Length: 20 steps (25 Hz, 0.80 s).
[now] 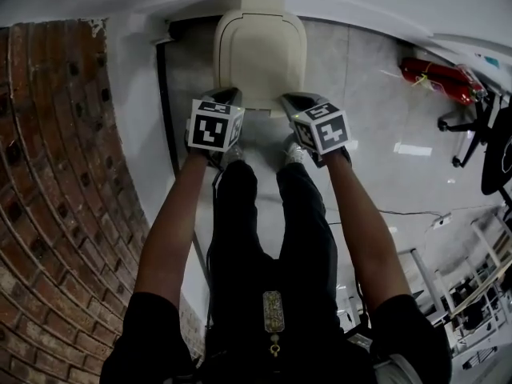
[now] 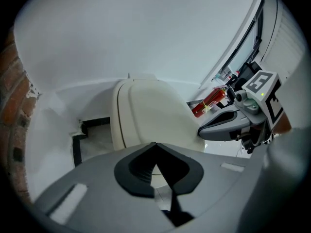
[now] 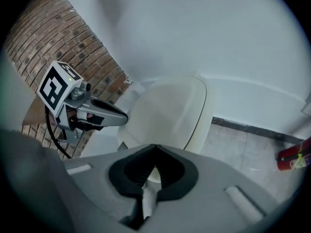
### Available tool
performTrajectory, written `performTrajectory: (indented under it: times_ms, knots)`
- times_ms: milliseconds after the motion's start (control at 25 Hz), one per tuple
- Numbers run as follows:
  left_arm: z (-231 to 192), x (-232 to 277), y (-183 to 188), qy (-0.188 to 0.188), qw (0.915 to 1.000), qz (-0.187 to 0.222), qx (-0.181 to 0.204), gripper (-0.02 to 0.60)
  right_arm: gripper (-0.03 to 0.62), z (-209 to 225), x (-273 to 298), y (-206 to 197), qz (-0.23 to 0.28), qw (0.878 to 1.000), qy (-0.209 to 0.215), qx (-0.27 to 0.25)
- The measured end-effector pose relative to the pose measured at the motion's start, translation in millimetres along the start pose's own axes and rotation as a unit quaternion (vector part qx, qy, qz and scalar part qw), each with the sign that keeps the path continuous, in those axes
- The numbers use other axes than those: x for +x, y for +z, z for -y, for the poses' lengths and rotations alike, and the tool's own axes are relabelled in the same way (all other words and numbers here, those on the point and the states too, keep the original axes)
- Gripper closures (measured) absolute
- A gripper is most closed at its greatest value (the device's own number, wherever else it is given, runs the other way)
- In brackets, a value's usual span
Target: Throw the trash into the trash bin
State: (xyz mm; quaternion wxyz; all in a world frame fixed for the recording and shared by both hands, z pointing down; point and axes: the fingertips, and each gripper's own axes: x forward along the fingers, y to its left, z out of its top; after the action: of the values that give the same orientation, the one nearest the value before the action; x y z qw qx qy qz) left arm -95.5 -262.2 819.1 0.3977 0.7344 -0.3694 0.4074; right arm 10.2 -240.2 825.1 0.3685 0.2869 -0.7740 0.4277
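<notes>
A cream trash bin [image 1: 260, 50] with its lid down stands on the floor against the white wall, also seen in the left gripper view [image 2: 150, 115] and the right gripper view [image 3: 170, 110]. My left gripper [image 1: 230, 97] hangs over the bin's near left corner, and its jaws meet at the tips [image 2: 155, 144] with nothing plainly between them. My right gripper [image 1: 291, 100] hangs over the near right corner, its jaws [image 3: 155, 147] shut too. A pale strip shows in the slit behind them; I cannot tell whether it is trash. Each gripper shows in the other's view [image 2: 210, 129] [image 3: 121, 115].
A curved brick wall [image 1: 56, 174] rises at the left. A red fire extinguisher [image 1: 440, 78] lies on the grey tiled floor at the right, with a black chair base [image 1: 472, 126] beyond it. The person's legs and pale shoes [image 1: 294, 152] stand just before the bin.
</notes>
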Motion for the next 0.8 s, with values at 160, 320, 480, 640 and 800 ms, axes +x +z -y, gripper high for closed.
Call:
performTrajectory:
  times_ms: [160, 320, 480, 640, 800]
  knots:
    - [1, 4, -1, -0.012, 0.9999, 0.003, 0.004, 0.577, 0.592, 2, 3, 0, -0.005, 1.0, -0.008, -0.017]
    - [0, 2, 1, -0.01, 0.9999, 0.009, 0.002, 0.577, 0.592, 3, 4, -1, -0.005, 1.0, -0.008, -0.007]
    - [9, -12, 8, -0.007, 0.9998, 0.014, 0.007, 0.577, 0.592, -1, -8, 1, 0.002, 1.0, -0.015, -0.002]
    - [29, -44, 20, -0.011, 0.9991, 0.039, 0.014, 0.577, 0.591, -15, -45, 16, 0.045, 0.998, -0.015, -0.029]
    - [70, -86, 36, -0.038, 0.996, 0.081, 0.007, 0.575, 0.592, -33, -96, 24, 0.065, 0.994, -0.019, -0.085]
